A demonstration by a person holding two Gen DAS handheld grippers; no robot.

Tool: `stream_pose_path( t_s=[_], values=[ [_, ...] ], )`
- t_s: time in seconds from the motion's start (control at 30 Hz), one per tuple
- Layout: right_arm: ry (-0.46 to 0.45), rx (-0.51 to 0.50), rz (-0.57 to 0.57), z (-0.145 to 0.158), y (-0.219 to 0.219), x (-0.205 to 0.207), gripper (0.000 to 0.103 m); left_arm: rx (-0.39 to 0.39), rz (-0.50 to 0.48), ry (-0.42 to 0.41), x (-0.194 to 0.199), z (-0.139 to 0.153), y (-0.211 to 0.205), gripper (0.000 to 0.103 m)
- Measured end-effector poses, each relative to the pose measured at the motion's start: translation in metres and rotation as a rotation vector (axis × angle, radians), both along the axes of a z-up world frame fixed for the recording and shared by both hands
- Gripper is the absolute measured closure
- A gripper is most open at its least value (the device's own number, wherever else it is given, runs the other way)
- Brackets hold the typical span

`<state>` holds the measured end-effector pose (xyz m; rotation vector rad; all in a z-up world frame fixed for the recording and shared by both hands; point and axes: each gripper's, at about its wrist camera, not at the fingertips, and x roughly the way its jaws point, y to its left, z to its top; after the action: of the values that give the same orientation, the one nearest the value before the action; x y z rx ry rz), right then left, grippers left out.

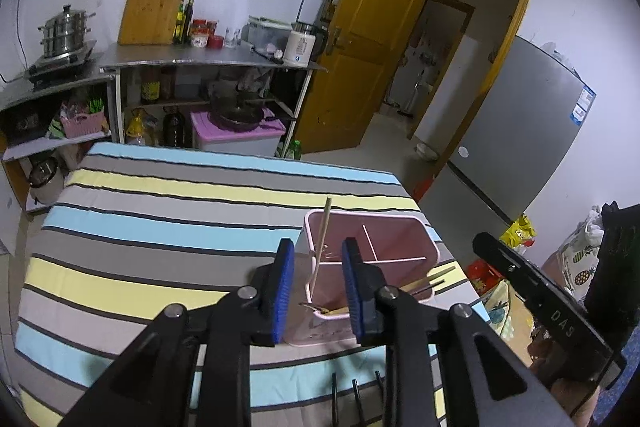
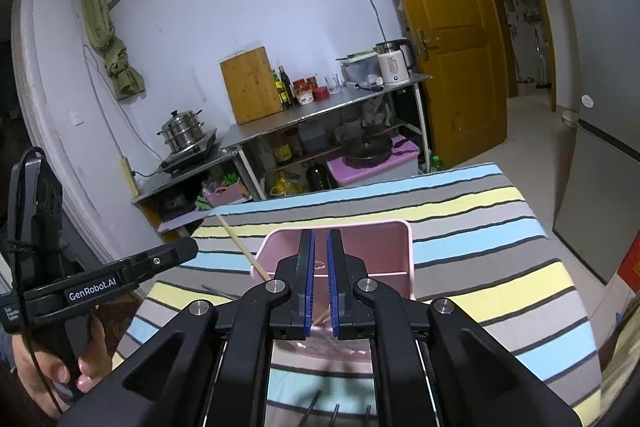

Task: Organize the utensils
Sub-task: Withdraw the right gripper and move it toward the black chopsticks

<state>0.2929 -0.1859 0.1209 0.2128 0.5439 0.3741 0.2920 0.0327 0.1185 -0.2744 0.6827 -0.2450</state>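
- Left wrist view: the left gripper hangs over the pink caddy on the striped worktop, fingers wide and empty; one chopstick leans inside, upright for sorting.
- Right wrist view: the right gripper has fingers narrow, seemingly pinching a thin stick above the caddy, likely for dropping in.

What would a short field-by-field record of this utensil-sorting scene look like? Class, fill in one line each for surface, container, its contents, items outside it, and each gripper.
surface: table under a striped cloth
container: pink caddy with inner dividers, standing on the cloth
contents: one wooden chopstick leaning in a compartment, tip above the rim
outside it: more utensils lying beside the caddy's right side
left gripper: open, fingers either side of the caddy's near end
right gripper: jaws nearly together, narrow gap; a thin stick shows low between the fingers, grip unclear
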Motion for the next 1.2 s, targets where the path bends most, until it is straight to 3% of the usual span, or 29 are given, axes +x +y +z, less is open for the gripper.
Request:
stream_pose_path(
  t_s=[0.27,0.37,0.53,0.8,1.2],
  values=[
    [-0.037,-0.010,0.001,0.011,-0.018,-0.056,0.095,0.037,0.012,-0.053,-0.061,0.008,0.002,0.077],
    [-0.050,-0.005,0.001,0.012,-0.025,-0.079,0.095,0.044,0.010,-0.062,-0.088,0.004,0.000,0.071],
    [-0.058,-0.025,0.004,0.008,-0.029,-0.115,0.095,0.050,-0.002,-0.080,-0.127,-0.005,-0.004,0.071],
    [-0.050,-0.063,0.006,-0.013,-0.035,-0.165,0.095,0.046,-0.012,-0.097,-0.167,-0.013,-0.006,0.071],
    [-0.017,-0.044,0.010,-0.038,-0.046,-0.200,0.092,0.078,-0.027,-0.098,-0.209,-0.036,-0.022,0.066]
  ],
)
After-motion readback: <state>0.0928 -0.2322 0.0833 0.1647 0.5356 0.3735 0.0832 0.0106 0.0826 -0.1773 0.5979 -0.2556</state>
